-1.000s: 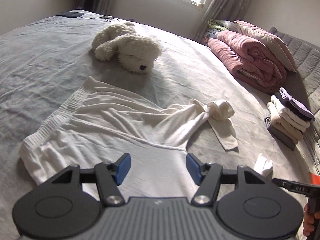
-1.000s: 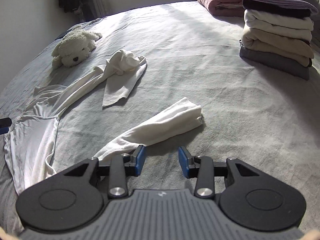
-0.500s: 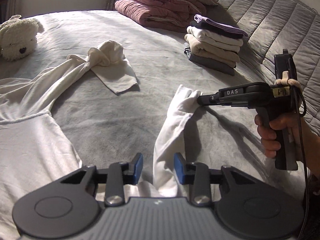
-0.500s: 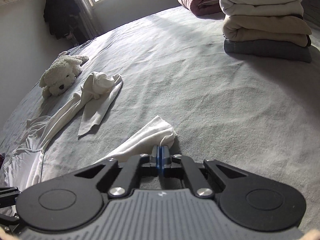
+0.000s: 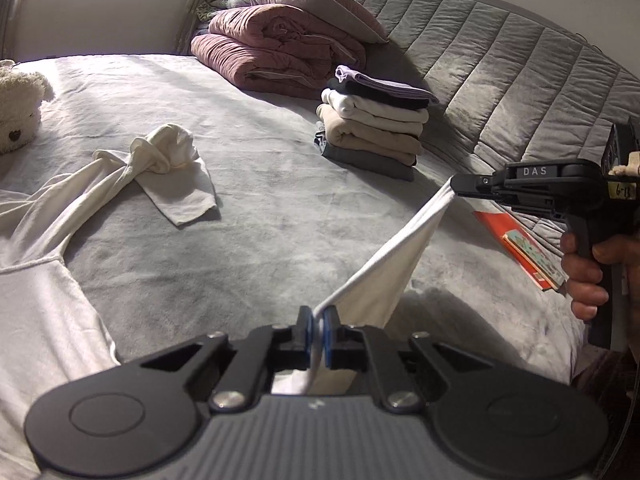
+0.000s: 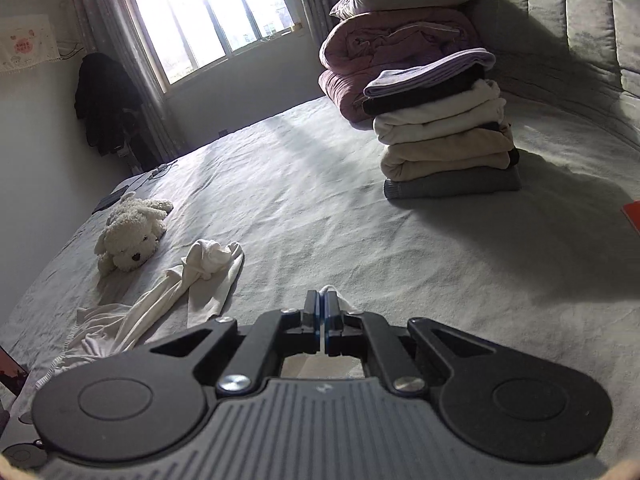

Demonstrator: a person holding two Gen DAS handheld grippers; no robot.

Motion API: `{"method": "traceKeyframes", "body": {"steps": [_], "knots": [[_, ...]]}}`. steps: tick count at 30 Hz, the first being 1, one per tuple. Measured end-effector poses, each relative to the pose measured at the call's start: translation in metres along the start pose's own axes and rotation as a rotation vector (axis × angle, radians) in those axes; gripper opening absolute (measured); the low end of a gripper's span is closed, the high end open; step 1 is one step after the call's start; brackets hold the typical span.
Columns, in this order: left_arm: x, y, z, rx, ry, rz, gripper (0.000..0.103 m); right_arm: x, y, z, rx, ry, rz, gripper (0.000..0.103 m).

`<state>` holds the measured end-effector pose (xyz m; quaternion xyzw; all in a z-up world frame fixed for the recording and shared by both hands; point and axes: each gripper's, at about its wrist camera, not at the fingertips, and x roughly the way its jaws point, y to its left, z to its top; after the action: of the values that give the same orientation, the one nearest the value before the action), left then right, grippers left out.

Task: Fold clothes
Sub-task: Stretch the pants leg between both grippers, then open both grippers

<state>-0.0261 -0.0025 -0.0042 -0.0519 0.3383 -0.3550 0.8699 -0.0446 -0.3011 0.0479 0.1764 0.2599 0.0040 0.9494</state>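
Observation:
A white long-sleeved top (image 5: 32,300) lies spread on the grey bed (image 5: 260,208). One sleeve (image 5: 392,264) hangs taut above the sheet between both grippers. My left gripper (image 5: 316,328) is closing its jaws, and the blue pads press on the sleeve's near end. My right gripper (image 5: 454,190), held in a person's hand (image 5: 584,276), is shut on the cuff. In the right wrist view the right gripper (image 6: 322,312) pinches white cloth (image 6: 332,292). The other sleeve (image 5: 168,156) lies knotted and bunched on the sheet.
A stack of folded clothes (image 5: 372,136) stands by the quilted headboard (image 5: 500,80), with a rolled pink quilt (image 5: 280,52) behind it. A white plush dog (image 6: 128,236) lies at the far left. A red packet (image 5: 520,240) lies near the right gripper.
Both grippers went from open to shut on the sleeve. The right gripper rose, pulling the sleeve up off the bed and taut. The left gripper swung from the top's body to the sleeve.

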Motion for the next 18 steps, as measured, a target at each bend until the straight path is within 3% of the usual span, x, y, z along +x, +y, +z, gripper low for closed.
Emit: {"method": "traceKeyframes", "body": {"steps": [3, 11, 15, 18], "knots": [[-0.002, -0.007, 0.001, -0.003, -0.018, -0.036, 0.005, -0.012, -0.004, -0.003, 0.015, -0.009, -0.032, 0.001], [0.021, -0.001, 0.008, -0.015, -0.023, 0.039, 0.005, 0.026, -0.022, -0.006, 0.066, 0.133, -0.085, 0.001], [0.037, 0.016, 0.01, -0.068, -0.033, 0.108, 0.005, 0.059, -0.021, -0.003, 0.051, 0.159, -0.054, 0.002], [0.05, 0.028, 0.008, -0.081, -0.036, 0.209, 0.005, 0.085, -0.017, -0.002, 0.019, 0.171, -0.005, 0.002]]}}
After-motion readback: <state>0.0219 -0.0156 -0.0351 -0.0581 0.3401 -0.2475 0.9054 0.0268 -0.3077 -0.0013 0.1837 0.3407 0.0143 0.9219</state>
